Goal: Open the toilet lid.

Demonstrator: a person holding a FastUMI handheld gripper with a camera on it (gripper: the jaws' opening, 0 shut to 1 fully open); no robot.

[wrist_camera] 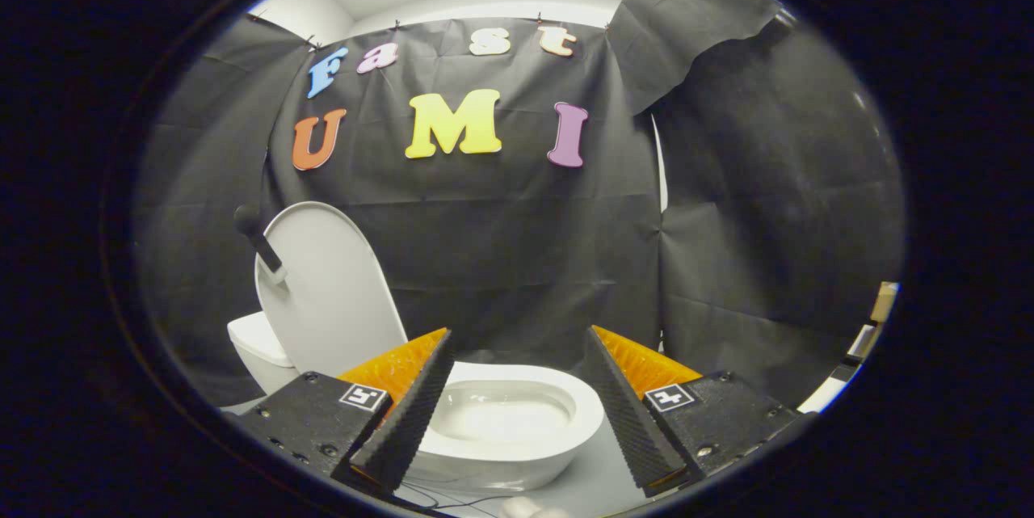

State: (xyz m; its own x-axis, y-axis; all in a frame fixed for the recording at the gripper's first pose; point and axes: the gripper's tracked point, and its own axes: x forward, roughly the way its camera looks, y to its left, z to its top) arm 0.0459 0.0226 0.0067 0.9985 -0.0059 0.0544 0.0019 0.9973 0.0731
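The gripper [517,340] has its two fingers [412,413] spread wide, with nothing held between them and neither finger touching anything. Each finger tapers forward to a tip, and the ribbed inner faces look toward each other across a broad gap.

Through that gap, just ahead of the fingers and a little below them, sits the toilet bowl [505,421], white and glossy, its rim open to view and the basin inside bare. The left finger crosses in front of the bowl's left side; the right finger stands just off the bowl's right edge.

The toilet lid [327,292] is already raised. It stands up tilted, leaning back beyond the left finger, well above the bowl and hinged at the bowl's far left end. Its pale inner face is turned toward the fingers. A dark handle with a round knob [257,239] sticks out from the lid's upper left edge. Behind the lid's lower part, a white tank [254,344] shows.

The bowl rests on a grey floor [602,473], where a thin dark cable [468,502] runs close beneath the fingers. Black cloth [517,259] hangs as the wall behind everything.
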